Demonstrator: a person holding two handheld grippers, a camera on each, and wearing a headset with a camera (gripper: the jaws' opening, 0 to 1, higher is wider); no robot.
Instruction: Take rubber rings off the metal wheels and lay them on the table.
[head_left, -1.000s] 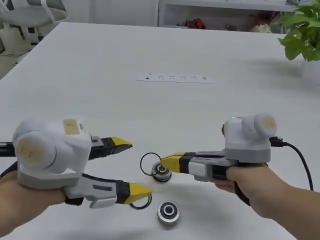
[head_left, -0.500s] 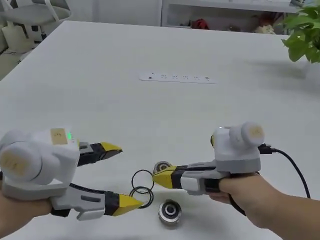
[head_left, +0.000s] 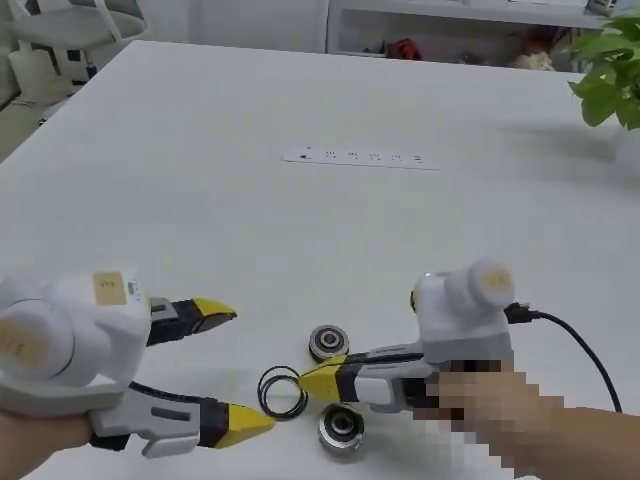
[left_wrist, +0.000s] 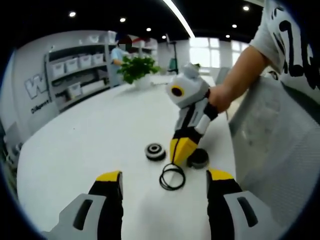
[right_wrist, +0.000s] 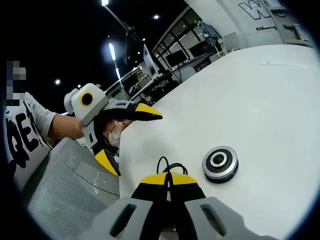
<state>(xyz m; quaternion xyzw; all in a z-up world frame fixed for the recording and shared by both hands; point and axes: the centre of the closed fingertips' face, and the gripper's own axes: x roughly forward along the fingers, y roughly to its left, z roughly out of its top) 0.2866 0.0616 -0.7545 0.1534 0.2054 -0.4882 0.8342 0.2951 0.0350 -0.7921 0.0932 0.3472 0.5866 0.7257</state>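
- Head view: your right claw (head_left: 318, 380) is clenched on the edge of the rubber rings (head_left: 282, 392), two black loops that overlap and lie flat on the desk (head_left: 300, 230) just ahead of its tip.
- One metal wheel (head_left: 328, 342) sits just beside that claw's tip on the far side. The second wheel (head_left: 341, 428) sits just beside its jaws on your side.
- Right gripper view: a thin black loop rises from between your shut jaws.
- Your left claw (head_left: 243, 366) is released, jaws spread wide. The rings lie just beyond its tips, in line with the gap and not touching either jaw.
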